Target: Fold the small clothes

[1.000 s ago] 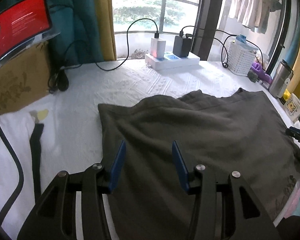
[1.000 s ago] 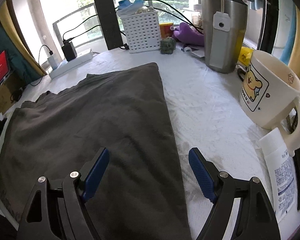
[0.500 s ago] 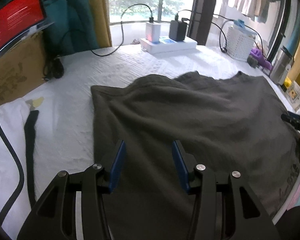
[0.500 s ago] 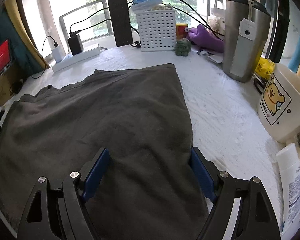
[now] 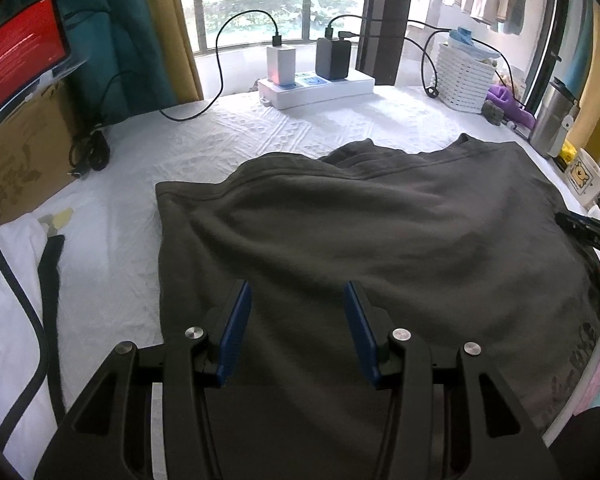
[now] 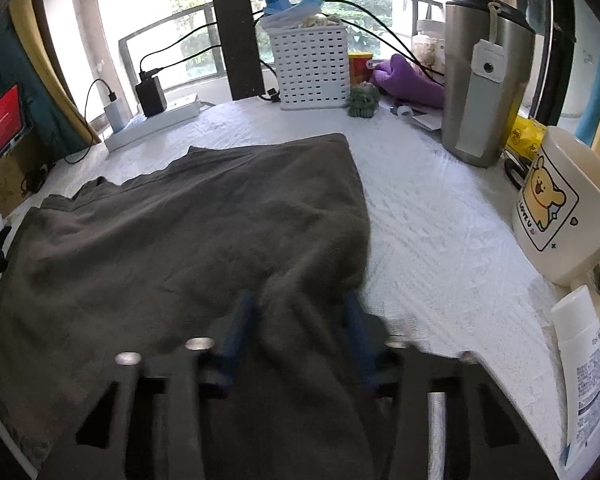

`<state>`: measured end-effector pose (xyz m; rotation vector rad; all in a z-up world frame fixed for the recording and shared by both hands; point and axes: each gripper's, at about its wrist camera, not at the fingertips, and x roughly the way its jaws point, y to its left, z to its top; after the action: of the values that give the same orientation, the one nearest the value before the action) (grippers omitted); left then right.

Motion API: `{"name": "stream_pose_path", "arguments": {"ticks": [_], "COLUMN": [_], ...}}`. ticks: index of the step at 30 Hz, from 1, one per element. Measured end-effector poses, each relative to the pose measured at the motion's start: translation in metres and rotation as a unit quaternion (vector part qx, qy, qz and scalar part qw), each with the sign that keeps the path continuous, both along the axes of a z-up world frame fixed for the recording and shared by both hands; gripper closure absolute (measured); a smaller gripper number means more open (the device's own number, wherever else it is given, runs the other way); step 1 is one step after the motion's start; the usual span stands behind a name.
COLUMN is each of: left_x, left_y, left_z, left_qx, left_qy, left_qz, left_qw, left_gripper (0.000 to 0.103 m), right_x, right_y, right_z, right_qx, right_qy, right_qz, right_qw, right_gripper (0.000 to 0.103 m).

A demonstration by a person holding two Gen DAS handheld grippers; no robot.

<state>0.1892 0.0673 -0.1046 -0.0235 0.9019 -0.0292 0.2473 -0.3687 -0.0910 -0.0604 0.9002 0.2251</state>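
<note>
A dark grey garment (image 5: 360, 240) lies spread on the white bedcover (image 5: 228, 136); it also shows in the right wrist view (image 6: 188, 232). My left gripper (image 5: 296, 320) is open over the garment's near left part, its blue pads apart with no cloth between them. My right gripper (image 6: 300, 328) is at the garment's near right edge, its jaws closing in with a ridge of cloth bunched between them. The right gripper also shows in the left wrist view (image 5: 588, 232) at the right edge.
A power strip with chargers (image 5: 316, 84), a white basket (image 6: 312, 72), a steel tumbler (image 6: 484, 92), a bear mug (image 6: 564, 208) and a white tube (image 6: 584, 364) stand around the garment. A cardboard box (image 5: 20, 152) and red screen (image 5: 16, 56) stand at left.
My right gripper's jaws have narrowed from wide open and now gather a fold of the garment's right edge. My left gripper has shifted slightly over the garment and stays open.
</note>
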Motion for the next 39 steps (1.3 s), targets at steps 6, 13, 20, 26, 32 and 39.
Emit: {"name": "stream_pose_path", "arguments": {"ticks": [6, 13, 20, 26, 32, 39], "left_x": [-0.002, -0.009, -0.015, -0.022, -0.035, -0.059], "left_y": [0.000, 0.009, 0.019, 0.030, 0.049, 0.075], "left_z": [0.004, 0.009, 0.008, 0.005, 0.006, 0.008], "left_qx": [-0.002, -0.005, -0.022, -0.049, -0.079, -0.101], "left_qy": [-0.007, -0.020, -0.033, -0.048, -0.070, -0.090], "left_qz": [0.000, 0.006, 0.008, 0.003, 0.001, 0.011], "left_qw": [1.0000, 0.9998, 0.9992, 0.9976, 0.9944, 0.9908], "left_gripper": [0.055, 0.055, 0.055, 0.054, 0.054, 0.047], "right_x": [0.003, 0.002, -0.001, -0.004, -0.015, -0.028], "right_y": [-0.003, -0.012, 0.001, 0.045, 0.131, 0.236], "right_z": [0.000, 0.011, 0.039, 0.068, 0.087, 0.073], "right_qx": [0.030, 0.081, 0.093, 0.073, 0.044, 0.028], "right_qy": [0.009, 0.007, -0.007, -0.026, -0.034, -0.013], "right_qz": [0.018, 0.016, 0.029, 0.059, 0.131, 0.226], "right_qw": [0.999, 0.997, 0.995, 0.995, 0.990, 0.974], "right_gripper": [0.090, 0.092, 0.092, 0.092, 0.092, 0.092]}}
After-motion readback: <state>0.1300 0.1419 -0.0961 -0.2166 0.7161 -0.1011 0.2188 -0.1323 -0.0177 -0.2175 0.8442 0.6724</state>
